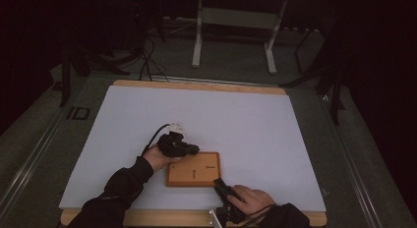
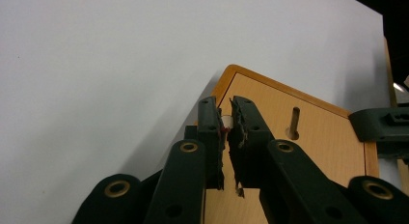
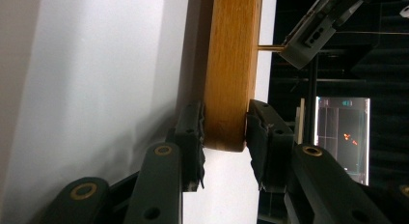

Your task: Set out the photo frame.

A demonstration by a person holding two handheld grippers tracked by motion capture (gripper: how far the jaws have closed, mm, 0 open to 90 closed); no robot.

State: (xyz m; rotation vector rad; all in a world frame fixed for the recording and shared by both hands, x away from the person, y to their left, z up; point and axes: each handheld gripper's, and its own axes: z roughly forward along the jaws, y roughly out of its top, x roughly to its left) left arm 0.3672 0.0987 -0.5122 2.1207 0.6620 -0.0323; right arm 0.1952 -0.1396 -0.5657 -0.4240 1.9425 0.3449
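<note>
Right tool (image 3: 224,132) pinching near corner of wooden board (image 1: 193,169); left tool (image 2: 226,125) pressed on small white piece (image 2: 227,121). Risk: board tilts, peg (image 2: 293,122) shifts, piece slips out.

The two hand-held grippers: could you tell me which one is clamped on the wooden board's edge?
The right hand-held gripper, at the wooden board's near right corner, grips its edge. The left hand-held gripper pinches a small white piece above the board instead.

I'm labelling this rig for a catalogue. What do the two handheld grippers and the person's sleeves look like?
Both the left gripper and the right gripper are black, each with two linked jaws pinned by brass-coloured rivets and ragged dark pads. A black cable trails from the left one. The sleeves are dark.
</note>
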